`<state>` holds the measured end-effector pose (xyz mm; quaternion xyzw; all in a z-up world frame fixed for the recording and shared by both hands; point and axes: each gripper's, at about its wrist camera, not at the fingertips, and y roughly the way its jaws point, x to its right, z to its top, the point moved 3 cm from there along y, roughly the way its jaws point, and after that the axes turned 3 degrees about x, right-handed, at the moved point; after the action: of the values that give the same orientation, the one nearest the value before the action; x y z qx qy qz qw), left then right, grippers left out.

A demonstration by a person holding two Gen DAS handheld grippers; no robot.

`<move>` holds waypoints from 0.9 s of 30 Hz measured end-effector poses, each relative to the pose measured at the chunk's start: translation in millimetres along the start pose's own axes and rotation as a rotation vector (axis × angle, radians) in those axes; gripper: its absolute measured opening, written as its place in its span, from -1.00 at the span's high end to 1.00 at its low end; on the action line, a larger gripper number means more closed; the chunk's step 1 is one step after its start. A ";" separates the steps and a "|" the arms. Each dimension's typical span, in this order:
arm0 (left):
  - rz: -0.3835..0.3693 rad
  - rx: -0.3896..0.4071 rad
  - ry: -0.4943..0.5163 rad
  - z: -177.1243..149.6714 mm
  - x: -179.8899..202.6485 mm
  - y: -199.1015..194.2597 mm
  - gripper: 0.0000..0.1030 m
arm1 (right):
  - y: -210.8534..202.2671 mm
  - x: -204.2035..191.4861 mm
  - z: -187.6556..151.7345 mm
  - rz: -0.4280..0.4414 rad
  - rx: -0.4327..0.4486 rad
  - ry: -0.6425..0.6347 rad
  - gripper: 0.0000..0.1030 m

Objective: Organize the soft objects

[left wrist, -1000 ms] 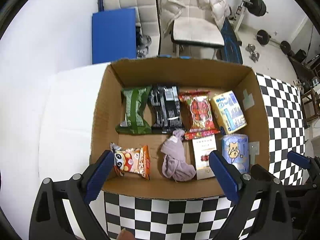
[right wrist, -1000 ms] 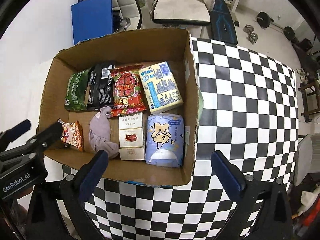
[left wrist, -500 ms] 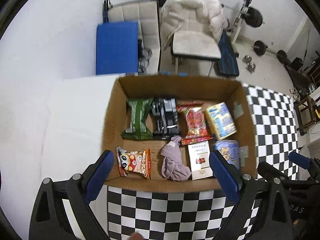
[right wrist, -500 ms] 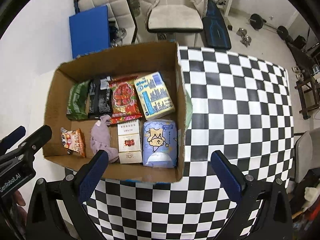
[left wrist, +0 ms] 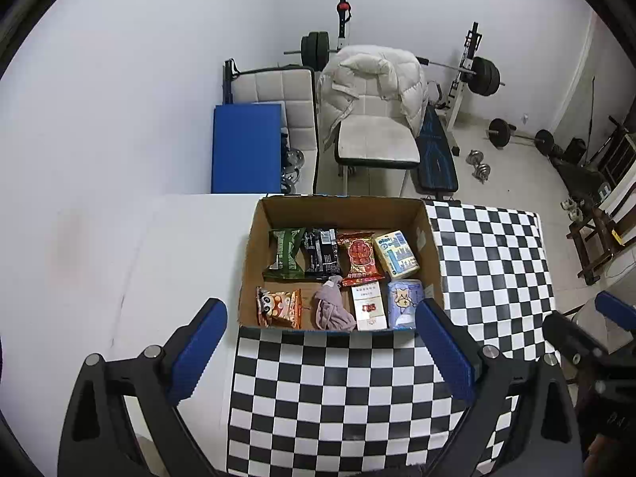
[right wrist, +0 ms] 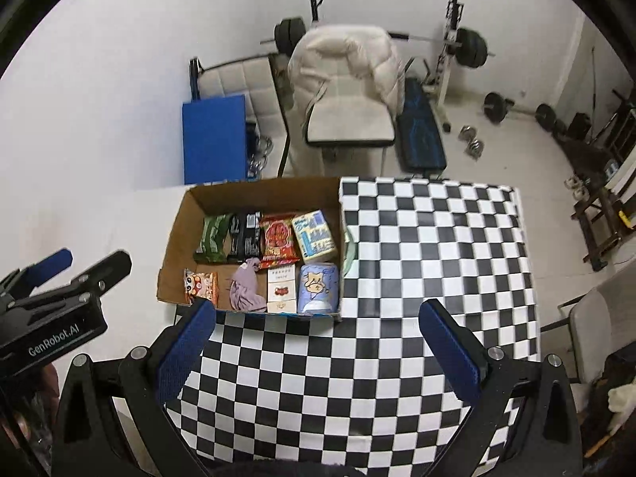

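Looking down at my cardboard box (left wrist: 431, 246), sitting where the white table meets the checkered cloth (left wrist: 338, 389). Back row: green packet (left wrist: 284, 254), black packet (left wrist: 321, 252), red packet (left wrist: 359, 256), yellow-blue carton (left wrist: 396, 253). Front row: cartoon snack bag (left wrist: 278, 308), crumpled purple cloth (left wrist: 332, 308), white box with red print (left wrist: 369, 305), blue tissue roll pack (left wrist: 403, 304). My left gripper (left wrist: 322, 351) and right gripper (right wrist: 316, 351) are both spread wide, holding nothing, hovering over the cloth just short of the box.

cardboard box (left wrist: 254, 262), 8 items, left gripper (left wrist: 322, 330) agape
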<state>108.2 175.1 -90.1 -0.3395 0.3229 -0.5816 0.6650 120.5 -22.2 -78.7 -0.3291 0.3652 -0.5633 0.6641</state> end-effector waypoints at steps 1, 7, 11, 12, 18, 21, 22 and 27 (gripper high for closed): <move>0.004 0.011 0.000 -1.4 -0.5 -9.4 -0.89 | -9.3 0.3 -1.1 -0.003 0.009 -0.002 -1.00; 0.005 0.055 -0.009 -5.9 -2.9 -46.1 -0.89 | -51.1 -2.5 -4.8 -0.019 0.056 -0.010 -1.00; 0.009 0.064 -0.019 -7.8 -5.3 -56.4 -0.89 | -66.6 -6.5 -4.9 -0.028 0.073 -0.019 -1.00; 0.007 0.065 -0.022 -8.6 -5.7 -57.7 -0.89 | -69.1 -6.6 -4.7 -0.028 0.076 -0.018 -1.00; 0.012 0.064 -0.024 -11.0 -7.9 -61.0 -0.89 | -75.4 -8.0 -4.7 -0.032 0.080 -0.019 -1.00; 0.015 0.060 -0.024 -12.4 -7.8 -62.1 -0.89 | -77.1 -8.3 -4.4 -0.034 0.084 -0.017 -1.00; 0.015 0.062 -0.025 -12.6 -7.8 -62.6 -0.89 | -75.4 -9.0 -4.2 -0.034 0.082 -0.014 -1.00; 0.012 0.065 -0.027 -14.7 -6.3 -67.0 -0.89 | -76.3 -9.5 -5.0 -0.036 0.084 -0.015 -1.00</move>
<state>58.2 173.9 -42.7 -0.3236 0.2971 -0.5831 0.6834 76.5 -24.3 -15.5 -0.3114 0.3302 -0.5877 0.6698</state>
